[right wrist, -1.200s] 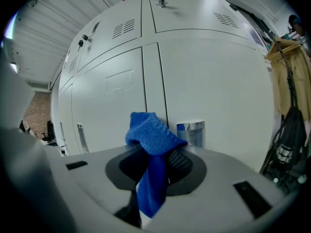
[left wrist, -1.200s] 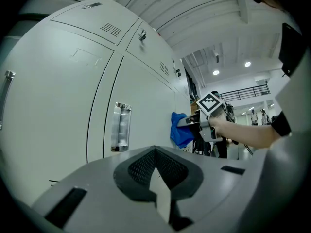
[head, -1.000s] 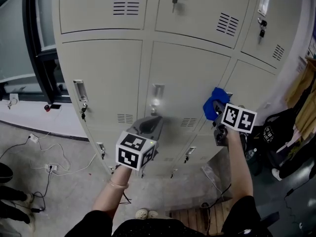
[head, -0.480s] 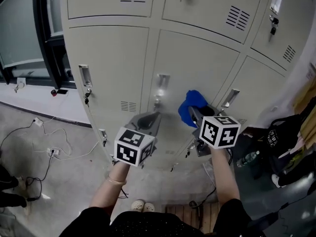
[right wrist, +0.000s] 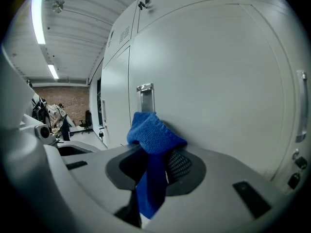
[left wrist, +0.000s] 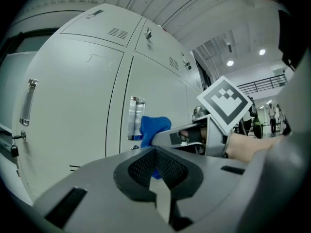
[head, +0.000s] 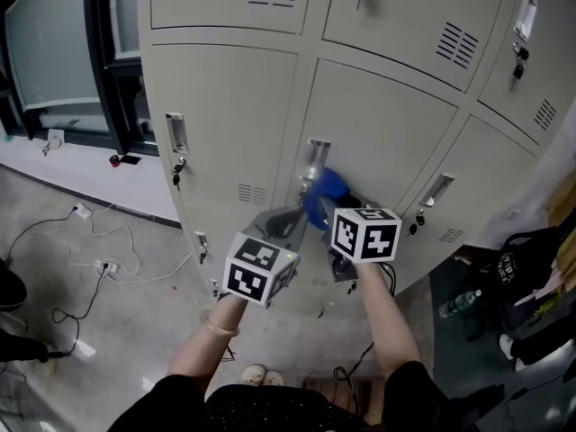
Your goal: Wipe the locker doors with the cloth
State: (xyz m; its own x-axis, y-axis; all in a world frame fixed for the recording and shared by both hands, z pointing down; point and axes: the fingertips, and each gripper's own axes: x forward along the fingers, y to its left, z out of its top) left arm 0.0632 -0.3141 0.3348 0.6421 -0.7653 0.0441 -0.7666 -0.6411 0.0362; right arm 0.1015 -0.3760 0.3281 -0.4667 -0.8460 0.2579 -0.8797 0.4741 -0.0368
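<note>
Blue cloth [right wrist: 154, 135] is being clamped between the jaws of the right gripper [right wrist: 155, 171]; jaws are being closed on its middle, a bunched wad sticking out ahead of the tips and a tail hanging back down between them, so the long axis is running along the jaws; cloth is looking like thick knit terry, bright blue, crumpled, with no dirt to be made out. In the head view the cloth [head: 324, 194] is being held against, or just short of, the middle locker door [head: 387, 133], just beside and below its metal handle [head: 317, 154]; actual contact cannot be confirmed. The bare door panel is lying to the right of the wad and above it, so the next stroke is being judged as a sweep that way, handle to be skirted. Left gripper [head: 286, 219] is being held just left of and lower than the right one, jaws pressed together on nothing, pointed at the same door; right gripper [head: 333, 207] is the nearer one and is doing the wiping.
</note>
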